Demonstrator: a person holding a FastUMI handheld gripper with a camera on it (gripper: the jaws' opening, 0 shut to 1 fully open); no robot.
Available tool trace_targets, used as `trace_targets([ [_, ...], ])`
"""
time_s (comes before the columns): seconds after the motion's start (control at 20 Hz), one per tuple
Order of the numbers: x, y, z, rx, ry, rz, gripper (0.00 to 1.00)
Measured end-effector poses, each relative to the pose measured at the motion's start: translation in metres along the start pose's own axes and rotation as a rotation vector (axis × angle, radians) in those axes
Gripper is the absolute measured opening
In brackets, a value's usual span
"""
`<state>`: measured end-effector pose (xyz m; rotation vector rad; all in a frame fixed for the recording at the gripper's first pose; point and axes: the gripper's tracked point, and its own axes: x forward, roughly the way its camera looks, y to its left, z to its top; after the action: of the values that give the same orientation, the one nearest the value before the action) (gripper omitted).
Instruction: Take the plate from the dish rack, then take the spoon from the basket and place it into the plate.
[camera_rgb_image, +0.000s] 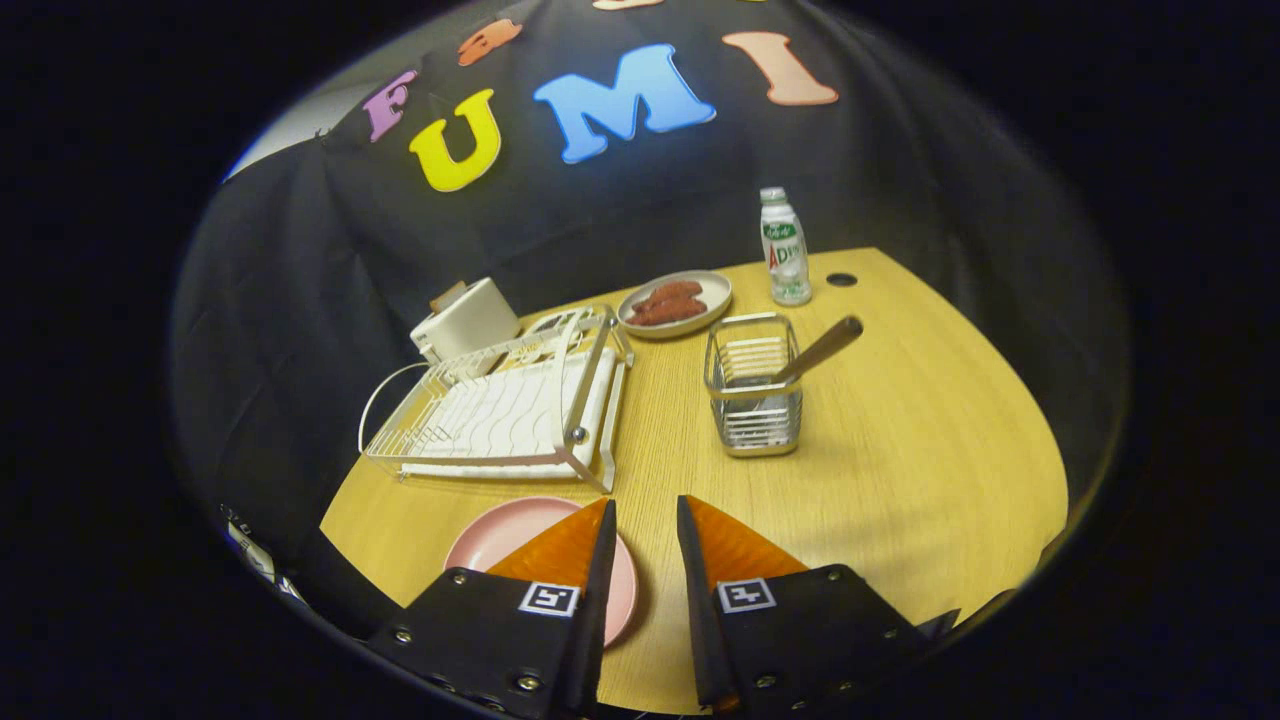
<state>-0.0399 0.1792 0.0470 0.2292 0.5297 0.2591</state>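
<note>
Gripper (645, 520) parted — round pink plate (490, 540) below

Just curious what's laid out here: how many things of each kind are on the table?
Plates: 2, a pink plate by the open fingers and a sausage plate
Dish rack: 1
Basket: 1
Spoon: 1, in the basket
Bottle: 1
Toaster: 1
Total: 7
</note>
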Motion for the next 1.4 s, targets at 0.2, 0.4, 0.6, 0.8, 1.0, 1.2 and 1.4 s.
trace_targets([
  [0.2,-0.027,-0.016,0.051,-0.056,-0.19,-0.051,0.36],
  [0.4,-0.042,-0.035,0.077,-0.087,-0.275,-0.091,0.36],
  [0.6,-0.046,-0.053,0.106,-0.217,-0.431,-0.115,0.36],
  [0.8,-0.038,-0.066,0.115,-0.306,-0.505,-0.139,0.36],
  [1.0,-0.014,-0.076,0.113,-0.291,-0.517,-0.129,0.4],
  [1.2,0.01,-0.093,0.106,-0.236,-0.514,-0.126,0.91],
  [1.4,0.044,-0.108,0.099,-0.195,-0.505,-0.128,0.91],
])
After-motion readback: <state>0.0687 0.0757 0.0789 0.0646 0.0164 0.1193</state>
